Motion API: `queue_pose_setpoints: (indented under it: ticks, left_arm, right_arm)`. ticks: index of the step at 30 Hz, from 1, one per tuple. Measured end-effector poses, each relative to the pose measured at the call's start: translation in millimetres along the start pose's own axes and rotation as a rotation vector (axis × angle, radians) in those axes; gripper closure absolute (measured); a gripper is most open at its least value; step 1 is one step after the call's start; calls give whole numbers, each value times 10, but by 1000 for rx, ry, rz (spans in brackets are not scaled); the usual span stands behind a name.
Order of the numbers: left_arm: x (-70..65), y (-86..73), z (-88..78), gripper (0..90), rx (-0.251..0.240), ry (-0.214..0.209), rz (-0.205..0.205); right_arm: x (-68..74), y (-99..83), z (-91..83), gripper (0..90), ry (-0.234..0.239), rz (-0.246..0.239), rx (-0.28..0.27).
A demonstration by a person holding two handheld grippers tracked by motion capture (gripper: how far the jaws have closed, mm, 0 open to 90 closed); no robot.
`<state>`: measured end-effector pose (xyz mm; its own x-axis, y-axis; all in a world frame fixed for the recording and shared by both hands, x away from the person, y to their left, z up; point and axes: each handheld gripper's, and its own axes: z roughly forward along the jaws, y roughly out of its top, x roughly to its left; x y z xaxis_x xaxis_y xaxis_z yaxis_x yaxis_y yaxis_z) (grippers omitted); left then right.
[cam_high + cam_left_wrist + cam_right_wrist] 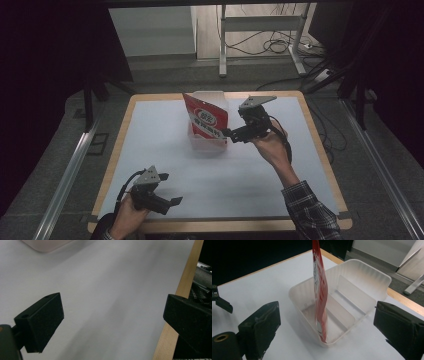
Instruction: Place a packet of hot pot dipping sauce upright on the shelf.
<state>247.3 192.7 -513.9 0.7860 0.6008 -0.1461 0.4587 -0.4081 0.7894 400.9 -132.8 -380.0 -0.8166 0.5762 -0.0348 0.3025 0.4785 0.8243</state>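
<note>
A: Where does the red pouch [320,287] stand, and is it in place?

B: It stands upright on its edge inside the clear plastic bin [372,275], in the compartment nearest the right claw [227,134], leaning against the near wall. The bin sits on the white table [165,150], toward its far middle. Judged from this, the placing step looks done.

A: Does the right claw hold the pouch?

B: No. In the right gripper view both black jaws stand wide on either side of the bin, with clear space between each pad and the pouch. In the high view its tips sit just beside the pouch's right edge.

A: And the left claw [172,201]?

B: It rests near the front left edge of the table, jaws wide, nothing between them, well apart from the bin.

A: What is left?

B: Probably only drawing the right claw back. No other item lies on the table.
</note>
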Motion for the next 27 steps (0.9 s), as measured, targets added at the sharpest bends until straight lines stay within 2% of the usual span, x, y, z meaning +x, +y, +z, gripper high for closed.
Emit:
queue_pose_setpoints:
  ticks: [12,27]
  left_arm:
    - [-3,-1,3,32,4,4,3]
    - [-10,-2,7,36,8,16,6]
  right_arm:
    - [42,-206,-19,54,4,9,-1]
    - [5,-449,-145,20,-10,28,-6]
